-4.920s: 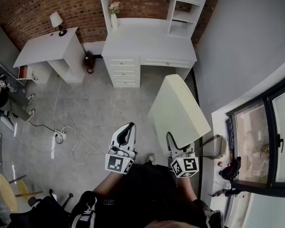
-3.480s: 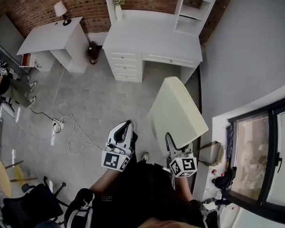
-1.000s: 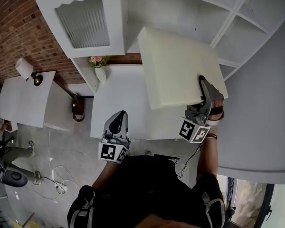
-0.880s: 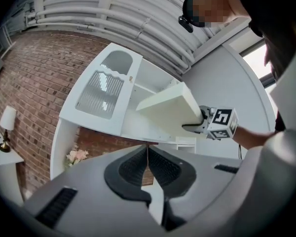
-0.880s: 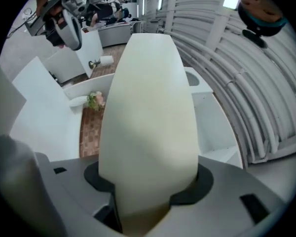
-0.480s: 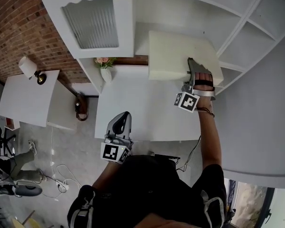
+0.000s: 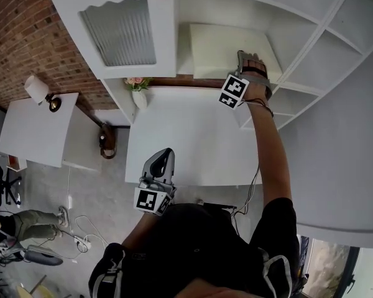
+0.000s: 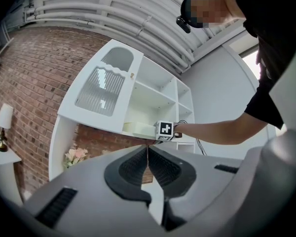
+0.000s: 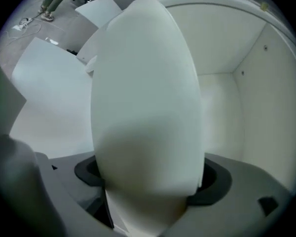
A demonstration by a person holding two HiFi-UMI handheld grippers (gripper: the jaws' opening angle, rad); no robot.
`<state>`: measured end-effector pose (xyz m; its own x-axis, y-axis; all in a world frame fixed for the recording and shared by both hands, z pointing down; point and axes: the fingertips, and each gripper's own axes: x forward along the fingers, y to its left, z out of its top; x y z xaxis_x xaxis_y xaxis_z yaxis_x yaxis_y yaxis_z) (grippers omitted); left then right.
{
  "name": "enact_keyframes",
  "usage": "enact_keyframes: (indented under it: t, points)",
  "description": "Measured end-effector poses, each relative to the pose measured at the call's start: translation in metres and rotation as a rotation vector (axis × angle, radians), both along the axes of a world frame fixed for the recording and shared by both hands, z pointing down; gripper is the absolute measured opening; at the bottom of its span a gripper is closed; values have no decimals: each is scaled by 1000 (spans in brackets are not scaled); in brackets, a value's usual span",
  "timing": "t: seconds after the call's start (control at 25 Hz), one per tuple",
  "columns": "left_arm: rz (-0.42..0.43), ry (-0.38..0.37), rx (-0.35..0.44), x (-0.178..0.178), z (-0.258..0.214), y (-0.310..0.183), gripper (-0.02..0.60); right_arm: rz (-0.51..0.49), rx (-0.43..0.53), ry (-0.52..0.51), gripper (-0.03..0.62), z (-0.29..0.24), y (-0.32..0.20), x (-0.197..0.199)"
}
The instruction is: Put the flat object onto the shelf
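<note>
Cream-coloured, the flat slab lies in the open shelf compartment above the white worktop, right of the ribbed-glass cabinet door. The right hand-held gripper reaches up to the slab's near edge. Its jaws are opening, with the slab between the pads. The left hand-held gripper hangs low before the person's body, jaws closed together on nothing. A vase of pink flowers stands at the worktop's back left.

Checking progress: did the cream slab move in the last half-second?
Yes. The cream slab has slid deeper into the shelf, away from the desktop; the right gripper is opening its jaws around it.
</note>
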<state>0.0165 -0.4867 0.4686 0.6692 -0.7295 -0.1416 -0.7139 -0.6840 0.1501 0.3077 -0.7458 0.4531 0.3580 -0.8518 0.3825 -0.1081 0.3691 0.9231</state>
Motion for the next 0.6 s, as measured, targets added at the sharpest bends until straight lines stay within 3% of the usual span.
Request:
enact_keyframes:
  t: [0.16, 0.28, 0.44, 0.52, 0.6]
  points:
    - [-14, 11, -3, -3, 2, 1, 15, 50, -82, 31, 469, 7, -11, 2]
    - [-24, 3, -25, -7, 9, 2, 17, 26, -77, 8, 473, 6, -12, -1]
    - [-9, -3, -29, -8, 11, 9, 15, -9, -54, -129, 474, -8, 12, -10]
    - [-11, 1, -32, -8, 12, 11, 15, -59, 23, -227, 471, -31, 37, -27]
    - [-12, 4, -34, -8, 11, 13, 17, -123, 131, -404, 468, -52, 74, -46]
